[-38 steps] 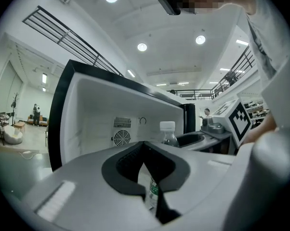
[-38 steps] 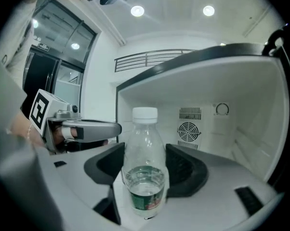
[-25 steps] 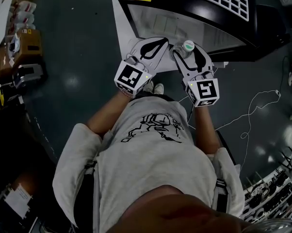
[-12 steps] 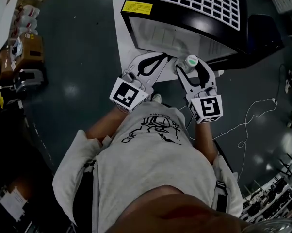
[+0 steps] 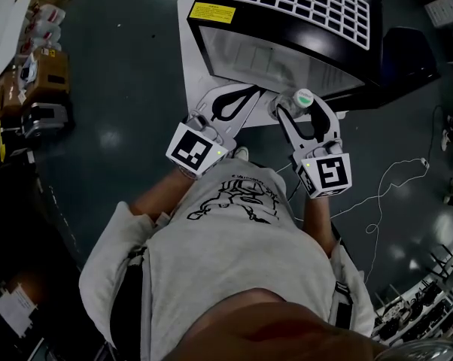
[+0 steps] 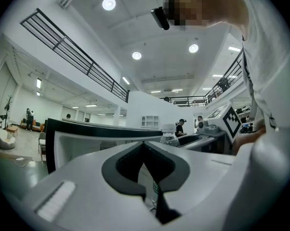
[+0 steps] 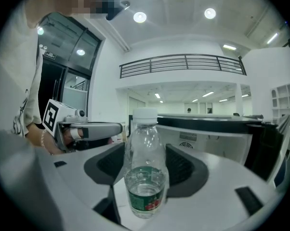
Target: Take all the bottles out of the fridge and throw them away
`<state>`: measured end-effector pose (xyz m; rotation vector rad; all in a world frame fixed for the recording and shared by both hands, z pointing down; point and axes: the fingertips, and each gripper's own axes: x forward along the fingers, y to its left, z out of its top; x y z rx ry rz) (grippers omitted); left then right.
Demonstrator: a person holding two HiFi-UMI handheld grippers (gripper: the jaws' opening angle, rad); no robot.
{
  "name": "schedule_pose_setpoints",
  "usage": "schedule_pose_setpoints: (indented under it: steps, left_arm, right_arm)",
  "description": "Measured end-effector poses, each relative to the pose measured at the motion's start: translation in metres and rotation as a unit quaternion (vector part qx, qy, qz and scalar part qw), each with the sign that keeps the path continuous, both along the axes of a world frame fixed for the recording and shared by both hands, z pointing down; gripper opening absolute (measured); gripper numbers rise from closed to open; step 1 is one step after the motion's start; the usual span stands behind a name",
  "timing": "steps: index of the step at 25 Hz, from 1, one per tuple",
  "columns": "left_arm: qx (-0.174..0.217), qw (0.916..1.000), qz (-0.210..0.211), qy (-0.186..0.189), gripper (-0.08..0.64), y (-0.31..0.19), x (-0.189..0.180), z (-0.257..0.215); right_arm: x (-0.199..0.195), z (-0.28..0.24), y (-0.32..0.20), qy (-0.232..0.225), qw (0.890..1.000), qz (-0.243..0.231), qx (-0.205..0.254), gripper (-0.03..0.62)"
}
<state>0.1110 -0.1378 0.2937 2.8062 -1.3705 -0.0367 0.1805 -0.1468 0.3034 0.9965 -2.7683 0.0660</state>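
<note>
One bottle is out of the fridge and in my right claw, which is clamped on its lower body, about at the green and red label. It is clear plastic with a white cap and only a little water at the bottom. It stands upright between the pads, just in front of the fridge's glass front and over the pale sheet the fridge stands on. My left claw is beside it with its tips pressed together and nothing held in the loop behind them.

I judge that this bottle has been taken out but not yet thrown away. No bin shows in any view, so I will have to turn and look for one while carrying it.

Several things could go wrong here:
- The bottle looks thin-walled and nearly empty, so a hard squeeze may buckle it and let it squirt out of the pads.
- The grip is low on the body, so a quick swing could tip the neck sideways and lever the bottle loose.
- A thin pale cable loops across the dark floor on my right side, and stepping back or turning that way could snag a foot.
- The left claw would have to part its jaws before reaching for another bottle, or it would only knock the bottle over.

I cannot tell from these views how many bottles are left inside.
</note>
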Motion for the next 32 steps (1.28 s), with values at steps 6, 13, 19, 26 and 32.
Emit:
schedule_pose_setpoints:
  steps: [6, 13, 19, 26, 32]
  left_arm:
    - [-0.016, 0.9997, -0.019, 0.000, 0.009, 0.006, 0.003, 0.001]
    - [-0.013, 0.9982, -0.056, 0.015, 0.009, 0.017, -0.002, -0.001]
    - [-0.020, 0.9956, -0.090, 0.019, 0.009, 0.030, -0.017, -0.003]
    - [0.000, 0.9916, -0.128, 0.012, 0.009, 0.044, -0.049, -0.004]
    - [-0.010, 0.9879, -0.154, 0.013, 0.009, 0.061, -0.084, -0.004]
  right_arm:
    - [-0.003, -0.007, 0.004, 0.004, 1.000, -0.027, 0.006, 0.272]
    - [-0.015, -0.014, 0.013, -0.001, 0.997, -0.074, 0.008, 0.273]
    - [-0.036, -0.019, 0.023, -0.002, 0.993, -0.117, 0.012, 0.272]
    - [-0.068, -0.021, 0.036, -0.003, 0.987, -0.161, 0.013, 0.272]
    - [-0.106, -0.024, 0.051, -0.001, 0.981, -0.191, 0.018, 0.272]
